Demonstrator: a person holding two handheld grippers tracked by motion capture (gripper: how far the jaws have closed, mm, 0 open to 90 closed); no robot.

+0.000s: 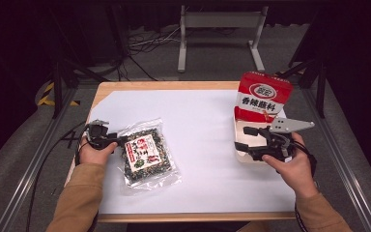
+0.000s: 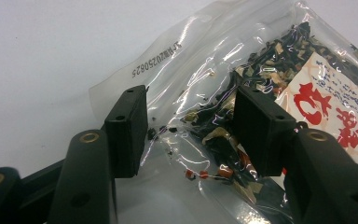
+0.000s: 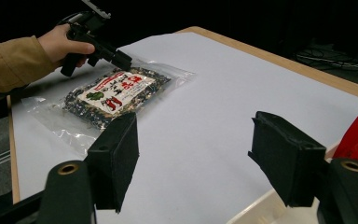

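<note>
Seaweed bag: lay flat on the table, not yet lifted.
Left tool: jaws straddled the bag's corner, not yet pinching.
Right tool: spread, empty, by the white box.

The red packet standing at the desk's right side carries bold dark Chinese characters on a white band, reading 香辣蘸料, under a round white logo too small to read. The clear seaweed bag bears a printed code along its sealed edge, seen upside down, roughly SFM20250825. Its white label shows large red brush characters, not legible.
</note>
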